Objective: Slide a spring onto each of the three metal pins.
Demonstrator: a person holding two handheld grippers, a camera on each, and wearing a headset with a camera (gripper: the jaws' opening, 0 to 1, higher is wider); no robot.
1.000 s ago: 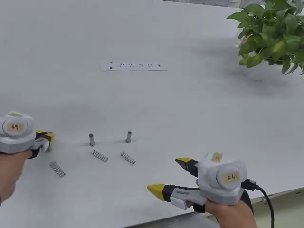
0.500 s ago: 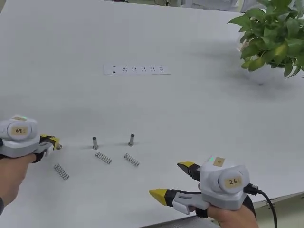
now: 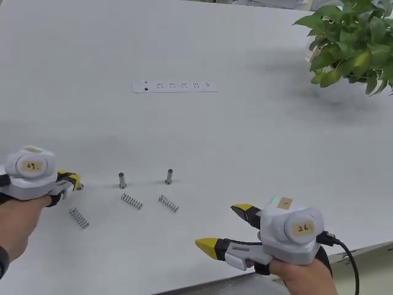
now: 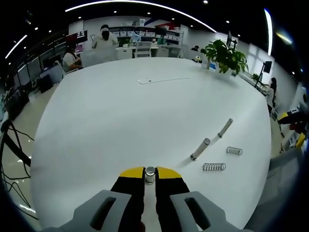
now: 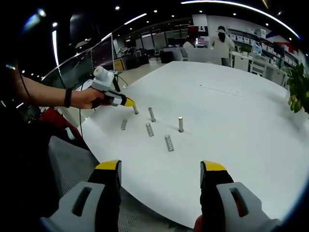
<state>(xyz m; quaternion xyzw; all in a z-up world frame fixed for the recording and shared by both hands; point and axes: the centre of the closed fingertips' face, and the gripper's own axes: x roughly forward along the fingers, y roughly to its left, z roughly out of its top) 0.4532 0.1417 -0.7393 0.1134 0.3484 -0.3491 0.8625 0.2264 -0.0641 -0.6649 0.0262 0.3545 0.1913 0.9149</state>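
Two metal pins stand upright on the white table (image 3: 245, 141), one (image 3: 122, 180) left of the other (image 3: 169, 176). My left gripper (image 3: 77, 182) is at the table's left and is shut on a third pin (image 4: 150, 175), which is upright between its yellow tips. Three springs lie flat in front of the pins: left (image 3: 78, 217), middle (image 3: 131, 201) and right (image 3: 167, 203). My right gripper (image 3: 224, 228) hovers open near the front edge with nothing between its jaws. The right gripper view shows the pins (image 5: 151, 114) (image 5: 180, 123) and springs (image 5: 149, 129) (image 5: 169, 142) ahead.
A white power strip (image 3: 174, 86) lies flat at the table's middle back. A potted plant (image 3: 353, 43) stands at the back right. A black cable (image 3: 347, 261) trails from my right gripper over the front edge. People sit at desks beyond the table (image 4: 104, 36).
My left gripper has shifted a little to the right, toward the standing pins, with the pin still in its jaws. The right gripper has stayed open in about the same place.
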